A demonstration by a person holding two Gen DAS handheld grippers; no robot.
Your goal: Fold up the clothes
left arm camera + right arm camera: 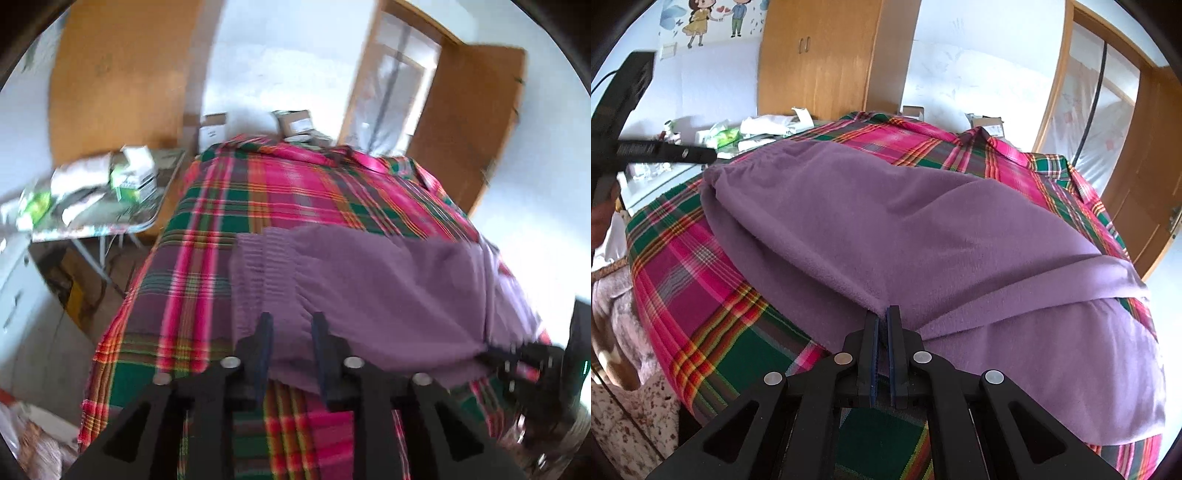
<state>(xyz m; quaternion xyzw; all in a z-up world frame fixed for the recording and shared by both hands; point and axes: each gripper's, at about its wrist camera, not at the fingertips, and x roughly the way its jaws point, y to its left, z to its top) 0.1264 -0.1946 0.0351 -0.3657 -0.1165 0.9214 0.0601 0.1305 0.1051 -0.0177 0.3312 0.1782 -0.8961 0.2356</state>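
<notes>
Purple fleece garment (pixel 905 221) spread on plaid bedsheet (pixel 713 295), filling centre of right wrist view out toward 4 o'clock. Ribbed elastic band (pixel 258 266) visible in left wrist view at about 10 o'clock of the garment, looks like a waistband, so probably trousers.

Right gripper (pixel 882 314) clenched, pinching a folded edge of the garment right at its tips. Left gripper (pixel 291 325) released, jaws apart, hovering over the near hem just below the ribbed band; fabric between the fingers but no pinch. Left view blurred, so contact with cloth not certain.

Handling guess: soft, light, limp, thick pile. Zero stiffness, will sag and drag between hold points. Fleece likely clings to the sheet, not slippery. Nothing fragile.

Grab advice: take edges or corners, both layers together; waistband is the firmest spot. Lift clear before carrying over, otherwise sheet may bunch up too.

Clutter on side bench (pixel 96 199) at 9 o'clock, well apart.
</notes>
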